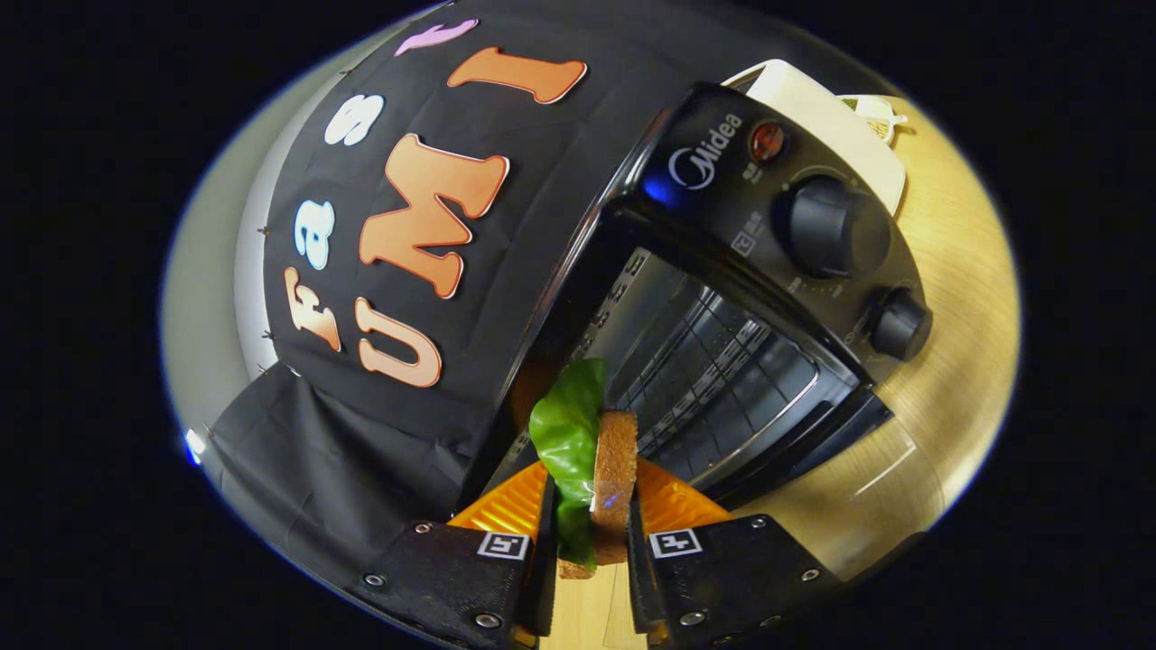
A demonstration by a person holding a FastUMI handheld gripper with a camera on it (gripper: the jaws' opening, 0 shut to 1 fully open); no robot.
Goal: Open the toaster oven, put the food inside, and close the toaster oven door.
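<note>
1. Between the two fingers of the gripper (591,542) a sandwich (596,469) stands on edge, a brown bread slice with a green lettuce leaf against it; both fingers are clamped on it
2. Just ahead of the fingers gapes the toaster oven (722,298), its door (804,442) dropped open and the wire rack (722,379) showing inside
3. Beyond that, two knobs (835,226) sit on the oven's control panel, which stands on a wooden table (957,298)
</note>
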